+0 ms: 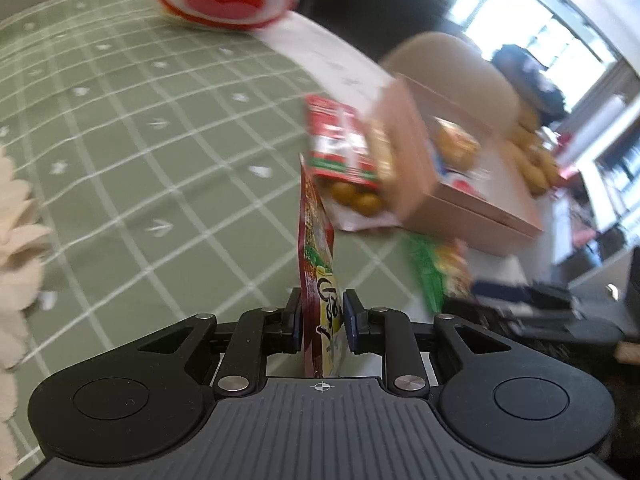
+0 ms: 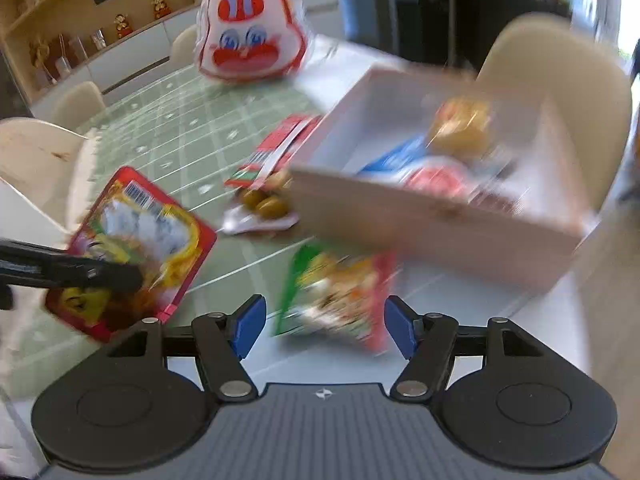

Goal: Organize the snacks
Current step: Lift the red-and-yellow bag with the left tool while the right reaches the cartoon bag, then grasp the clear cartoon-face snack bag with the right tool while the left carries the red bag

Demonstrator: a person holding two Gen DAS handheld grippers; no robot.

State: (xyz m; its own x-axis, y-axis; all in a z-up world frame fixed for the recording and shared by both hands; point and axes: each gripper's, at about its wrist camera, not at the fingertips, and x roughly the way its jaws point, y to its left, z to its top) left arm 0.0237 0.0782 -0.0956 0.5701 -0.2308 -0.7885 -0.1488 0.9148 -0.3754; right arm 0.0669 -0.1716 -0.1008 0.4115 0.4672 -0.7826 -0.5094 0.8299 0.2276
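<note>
Room first: shelving with small figurines (image 2: 120,24) along the far wall, pale chairs (image 2: 560,92) around the table, bright windows beyond. Your work surface is a table under a green checked cloth (image 1: 132,128), flat and fabric, so packets will drag rather than slide. An open cardboard box (image 2: 440,216) sits at the table's right side with several snacks already in it. A large white and red bag with a cartoon face (image 2: 250,36) stands at the far end, well apart from the box. A red packet showing round golden snacks (image 1: 344,148) lies against the box's outer wall. Your left gripper (image 1: 322,320) has a red and yellow packet (image 1: 316,240) edge-on between its pads; the left pad touches it, the right looks a shade clear, so judge the hold as light. From the right wrist view that packet (image 2: 136,240) hangs clear of the cloth. Your right gripper (image 2: 324,322) is spread open with nothing clamped; a green and red packet (image 2: 336,296) lies just ahead of it on the table. These packets look light, thin, crinkly and slippery; take them by a sealed edge, not the puffed middle.
</note>
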